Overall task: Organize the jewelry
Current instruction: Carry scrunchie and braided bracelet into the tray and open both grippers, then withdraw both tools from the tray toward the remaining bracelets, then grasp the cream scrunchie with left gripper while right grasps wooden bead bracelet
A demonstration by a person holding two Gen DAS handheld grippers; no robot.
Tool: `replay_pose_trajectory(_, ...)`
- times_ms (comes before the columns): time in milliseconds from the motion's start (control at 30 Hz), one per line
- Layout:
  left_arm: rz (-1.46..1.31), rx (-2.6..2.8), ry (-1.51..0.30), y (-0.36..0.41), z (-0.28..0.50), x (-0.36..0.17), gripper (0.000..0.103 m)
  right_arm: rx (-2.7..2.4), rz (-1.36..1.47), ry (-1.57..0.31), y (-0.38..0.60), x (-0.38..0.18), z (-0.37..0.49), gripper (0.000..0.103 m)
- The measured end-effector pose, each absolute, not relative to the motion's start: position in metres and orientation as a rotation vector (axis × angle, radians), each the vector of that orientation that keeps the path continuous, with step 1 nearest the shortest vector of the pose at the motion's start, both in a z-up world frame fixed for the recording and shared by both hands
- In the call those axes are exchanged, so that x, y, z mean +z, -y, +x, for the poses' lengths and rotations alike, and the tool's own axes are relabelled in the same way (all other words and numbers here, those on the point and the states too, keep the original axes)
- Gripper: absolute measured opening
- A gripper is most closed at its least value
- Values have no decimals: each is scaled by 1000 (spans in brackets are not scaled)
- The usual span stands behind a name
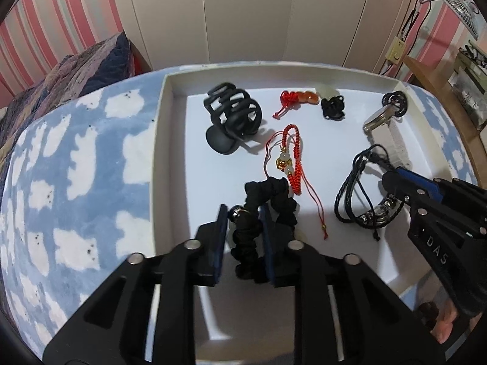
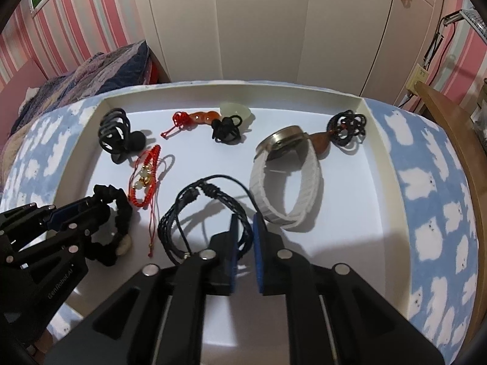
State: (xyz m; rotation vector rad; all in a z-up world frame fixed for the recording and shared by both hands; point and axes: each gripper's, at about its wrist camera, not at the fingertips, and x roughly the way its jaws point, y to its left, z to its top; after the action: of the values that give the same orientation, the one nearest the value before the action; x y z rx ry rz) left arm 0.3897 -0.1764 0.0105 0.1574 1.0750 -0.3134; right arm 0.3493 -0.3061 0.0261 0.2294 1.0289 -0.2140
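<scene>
Left gripper [image 1: 243, 213] sits closest on my left wrist cam, jaws parted around a black ruffled fabric scrunchie [image 1: 261, 213], pads not quite squeezing it as far as I can tell. It lies in the shallow white tray [image 1: 161, 127], beside a red braided cord bracelet [image 1: 292, 158].

Over on the right wrist cam, my right gripper [image 2: 243, 228] straddles a black braided leather bracelet [image 2: 194, 213], jaws slightly apart, next to a white-strapped watch [image 2: 289, 176].
</scene>
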Motion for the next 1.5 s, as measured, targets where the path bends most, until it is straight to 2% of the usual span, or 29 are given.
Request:
replay_pose_trajectory(67, 141, -321, -1052, 170, 382, 25, 41, -209, 243, -1007, 309, 39, 340, 37)
replay_pose_trajectory(133, 132, -331, -1017, 164, 370, 42, 64, -210, 254, -982, 310, 55, 327, 39)
replay_pose_trajectory(400, 112, -341, -925, 119, 308, 95, 80, -230, 269, -920, 312, 98, 253, 39)
replay_pose_trajectory(633, 85, -316, -918, 66, 241, 97, 86, -248, 268, -932, 307, 89, 193, 40)
replay_pose_trajectory(833, 103, -303, -932, 39, 196, 74, 87, -289, 250, -947, 299, 67, 150, 52)
replay_pose_trajectory(1133, 106, -295, -1023, 9, 147, 27, 87, -350, 250, -1036, 299, 25, 124, 52)
replay_pose_trajectory(1367, 107, -327, -1090, 9, 139, 0, 86, -382, 246, -1070, 305, 7, 130, 52)
replay_pose_trajectory(1500, 115, -350, -1125, 13, 141, -13, 79, -386, 212, -1104, 304, 0, 141, 52)
